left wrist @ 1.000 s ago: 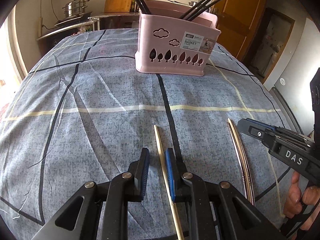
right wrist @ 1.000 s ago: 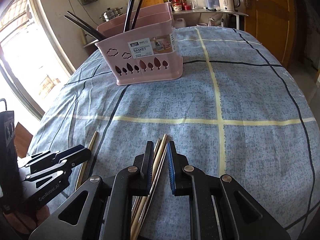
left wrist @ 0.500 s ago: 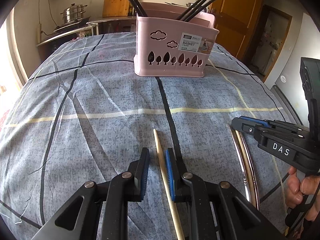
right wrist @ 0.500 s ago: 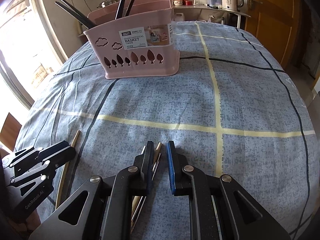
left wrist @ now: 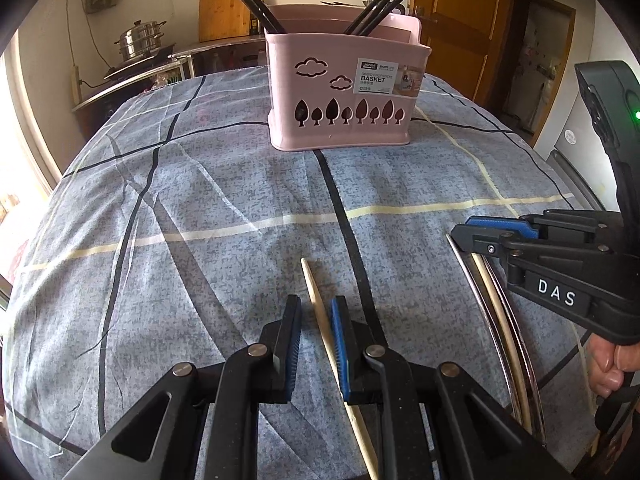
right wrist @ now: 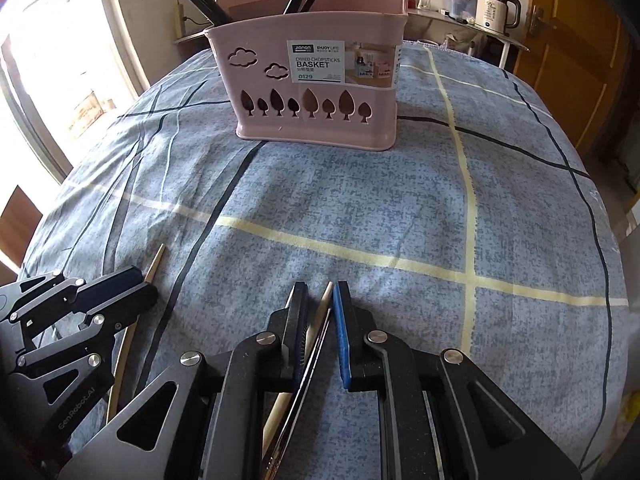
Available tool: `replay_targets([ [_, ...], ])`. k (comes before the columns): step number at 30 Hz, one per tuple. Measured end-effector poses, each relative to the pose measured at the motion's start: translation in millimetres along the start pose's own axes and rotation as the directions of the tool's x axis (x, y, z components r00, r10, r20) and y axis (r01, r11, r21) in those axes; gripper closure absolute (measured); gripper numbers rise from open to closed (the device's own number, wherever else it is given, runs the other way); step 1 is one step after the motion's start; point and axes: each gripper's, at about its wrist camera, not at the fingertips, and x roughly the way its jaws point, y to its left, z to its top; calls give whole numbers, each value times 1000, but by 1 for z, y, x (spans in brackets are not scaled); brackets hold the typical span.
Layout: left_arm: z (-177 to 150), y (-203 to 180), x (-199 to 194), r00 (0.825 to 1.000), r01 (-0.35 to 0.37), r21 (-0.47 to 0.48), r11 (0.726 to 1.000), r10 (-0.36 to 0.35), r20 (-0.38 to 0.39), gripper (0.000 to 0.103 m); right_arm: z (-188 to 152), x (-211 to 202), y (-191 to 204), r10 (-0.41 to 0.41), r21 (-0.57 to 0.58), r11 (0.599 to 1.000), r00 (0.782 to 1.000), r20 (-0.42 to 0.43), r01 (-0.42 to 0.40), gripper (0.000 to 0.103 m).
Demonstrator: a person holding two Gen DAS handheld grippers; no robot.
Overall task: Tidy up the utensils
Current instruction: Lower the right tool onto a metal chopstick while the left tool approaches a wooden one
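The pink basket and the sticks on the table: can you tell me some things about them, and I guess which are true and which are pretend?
1. The pink basket stands upright on the blue cloth. True.
2. The basket is empty. False: black chopsticks stick out of it.
3. A wooden chopstick lies between the left gripper's fingers. True.
4. The right gripper has only bare cloth between its fingers. False: a wooden stick and a shiny metal one lie there.
5. The basket has star-shaped holes. False: trees and clouds.
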Motion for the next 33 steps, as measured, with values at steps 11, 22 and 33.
replay_targets([
  [11,14,-1,7,999,1,9,1000,-1,-36,90,9,4,5,1,-51,999,1000,-29,-3,95],
  [22,19,10,7,994,94,-58,994,-98,-56,98,12,-21,-12,103,37,994,994,45,-104,99],
  [33,27,7,-2,991,125,-47,991,-127,-33,98,17,-14,-48,158,143,977,987,24,-160,99],
])
